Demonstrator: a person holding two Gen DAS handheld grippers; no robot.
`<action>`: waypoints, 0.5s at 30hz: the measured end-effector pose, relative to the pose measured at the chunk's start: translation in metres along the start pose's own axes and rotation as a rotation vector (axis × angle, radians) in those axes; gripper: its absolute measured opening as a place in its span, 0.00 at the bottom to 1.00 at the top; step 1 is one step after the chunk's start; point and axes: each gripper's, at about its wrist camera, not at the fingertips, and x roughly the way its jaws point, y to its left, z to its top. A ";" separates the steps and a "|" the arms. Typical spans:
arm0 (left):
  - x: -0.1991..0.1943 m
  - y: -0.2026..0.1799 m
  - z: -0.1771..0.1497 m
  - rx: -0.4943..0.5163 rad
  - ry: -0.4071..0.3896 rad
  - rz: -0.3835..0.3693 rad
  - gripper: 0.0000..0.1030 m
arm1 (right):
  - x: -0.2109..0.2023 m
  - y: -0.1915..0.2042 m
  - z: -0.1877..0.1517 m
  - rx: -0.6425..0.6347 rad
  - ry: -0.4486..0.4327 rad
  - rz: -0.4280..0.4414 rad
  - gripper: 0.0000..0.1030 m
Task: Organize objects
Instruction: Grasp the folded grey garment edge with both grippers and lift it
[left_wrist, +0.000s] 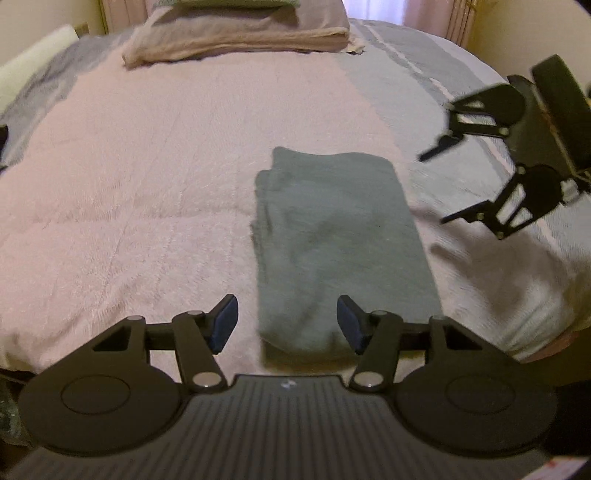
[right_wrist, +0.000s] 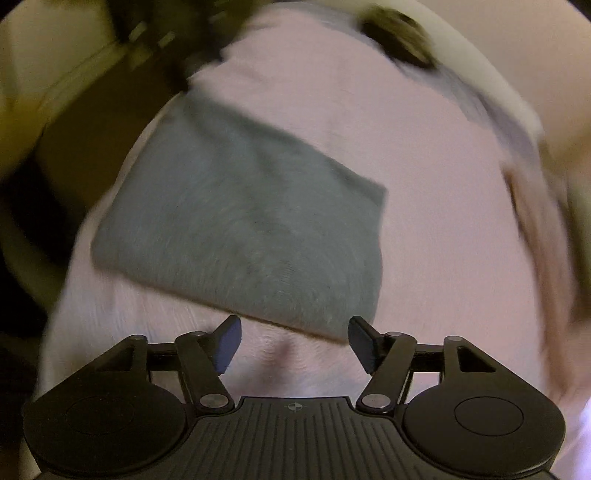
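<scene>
At the far left of the left wrist view we see a pale pillow (left_wrist: 33, 59) at the edge of the bed (left_wrist: 129, 177), which is covered with a pink fleecy blanket. Further in, at the head of the bed, sits a stack of folded pinkish-beige linen (left_wrist: 236, 37) with something green on top, cut off by the frame.

Our left gripper (left_wrist: 287, 323) hangs low over the near edge of the bed, its jaws spread wide and holding nothing. Between them we look along a folded grey-green towel (left_wrist: 332, 236), which lies flat on the blanket with its near short end just ahead of the blue pads (left_wrist: 225, 325).

To the right of the towel, above a grey striped part of the bedding, our right gripper (left_wrist: 436, 184) is in the air, well apart from the towel, jaws also wide open and empty.

The right wrist view is blurred. There the same towel (right_wrist: 243, 221) lies slantwise on the blanket, its nearest corner reaching down beside the right-hand pad (right_wrist: 364, 343); whether they touch we cannot tell. The open right gripper (right_wrist: 293, 345) holds nothing.
</scene>
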 end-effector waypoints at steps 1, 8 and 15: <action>-0.004 -0.010 -0.002 -0.004 0.000 0.009 0.54 | 0.005 0.004 -0.002 -0.064 -0.007 0.001 0.64; 0.004 -0.098 -0.003 -0.069 -0.012 0.122 0.65 | 0.034 0.022 -0.030 -0.533 -0.123 -0.031 0.70; 0.050 -0.179 -0.003 -0.036 0.011 0.294 0.78 | 0.079 0.017 -0.073 -0.768 -0.257 -0.173 0.70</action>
